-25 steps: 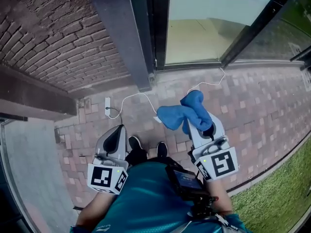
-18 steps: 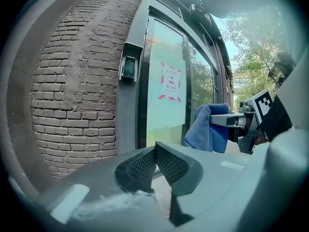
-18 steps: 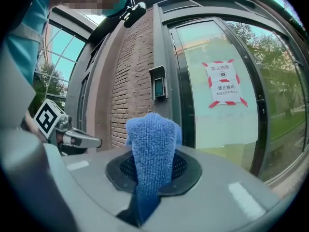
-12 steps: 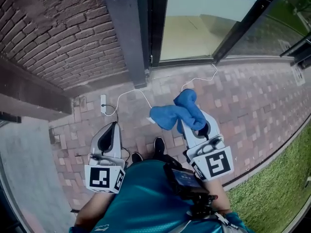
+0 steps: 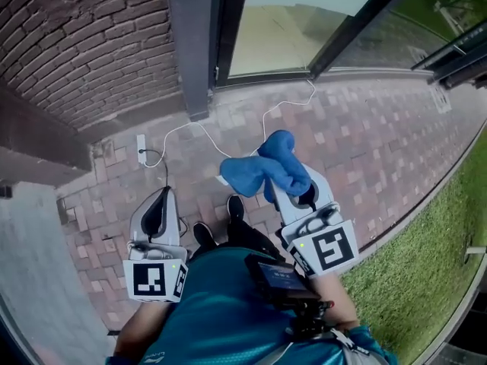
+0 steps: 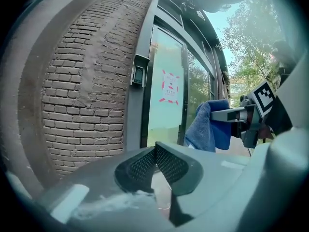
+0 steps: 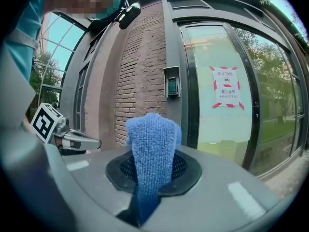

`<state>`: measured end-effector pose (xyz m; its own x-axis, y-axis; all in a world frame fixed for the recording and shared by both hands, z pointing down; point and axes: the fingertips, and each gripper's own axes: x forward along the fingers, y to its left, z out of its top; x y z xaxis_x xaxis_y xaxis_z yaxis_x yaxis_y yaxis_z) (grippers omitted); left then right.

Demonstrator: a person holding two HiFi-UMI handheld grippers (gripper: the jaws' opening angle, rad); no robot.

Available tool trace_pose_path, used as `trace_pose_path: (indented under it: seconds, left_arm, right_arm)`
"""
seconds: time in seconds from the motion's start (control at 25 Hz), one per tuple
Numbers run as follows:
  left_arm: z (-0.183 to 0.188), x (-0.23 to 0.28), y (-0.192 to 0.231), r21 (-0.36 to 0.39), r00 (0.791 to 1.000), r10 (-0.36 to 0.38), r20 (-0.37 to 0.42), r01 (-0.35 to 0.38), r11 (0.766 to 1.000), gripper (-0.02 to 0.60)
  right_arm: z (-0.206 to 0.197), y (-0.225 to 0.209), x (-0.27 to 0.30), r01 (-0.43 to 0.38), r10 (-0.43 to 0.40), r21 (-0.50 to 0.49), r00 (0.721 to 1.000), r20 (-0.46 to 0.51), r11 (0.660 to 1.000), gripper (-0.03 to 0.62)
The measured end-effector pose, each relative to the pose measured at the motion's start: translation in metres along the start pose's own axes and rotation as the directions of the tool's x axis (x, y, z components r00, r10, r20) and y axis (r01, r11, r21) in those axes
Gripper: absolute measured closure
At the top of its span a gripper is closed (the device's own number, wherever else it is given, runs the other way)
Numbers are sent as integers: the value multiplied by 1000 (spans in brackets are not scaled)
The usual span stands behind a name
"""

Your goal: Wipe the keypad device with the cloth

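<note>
The keypad device (image 6: 139, 70) is a small dark box on the grey frame between the brick wall and the glass door, also seen in the right gripper view (image 7: 172, 87). A blue cloth (image 7: 152, 144) sticks up out of my right gripper (image 7: 153, 167), which is shut on it. In the head view the cloth (image 5: 262, 169) droops left off the right gripper (image 5: 293, 191). My left gripper (image 6: 155, 151) is shut with nothing in it, its pads meeting in a V. It is held low at the left (image 5: 160, 198). Both grippers are well short of the keypad.
A brick wall (image 5: 91, 44) stands left of the glass door (image 5: 266, 21), which bears a red-marked notice (image 7: 228, 88). A white cable and power strip (image 5: 141, 149) lie on the brick paving. Grass (image 5: 426, 257) borders the paving at the right. The person's shoes (image 5: 221, 223) show below.
The head view has swung, so the door, wall and paving slid up and left. Both grippers keep the same pose, and the cloth stays in the right one.
</note>
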<state>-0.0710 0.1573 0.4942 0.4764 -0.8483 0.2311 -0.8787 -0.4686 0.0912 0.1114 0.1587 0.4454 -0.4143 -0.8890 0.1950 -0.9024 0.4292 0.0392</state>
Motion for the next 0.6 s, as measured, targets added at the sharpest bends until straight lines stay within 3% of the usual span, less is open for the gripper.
trace_pose_path:
  seconds: [0.24,0.44,0.6]
  left_arm:
    - [-9,-12,-7,-3,1000,5,-5,-6,1000,588]
    - [0,-5,-22,9,999,31,-6,-31,999,588]
    - [4,6,-40,34,999,37,-19,-37,999,588]
  right_arm:
    - [-11,20,-16,-32,32,-9,999,3,999,549]
    - [-11,-1,-20,-48,47,13,999,20,999,549]
    - [-16,-35,-28,-2,0,47,999,43,999,551]
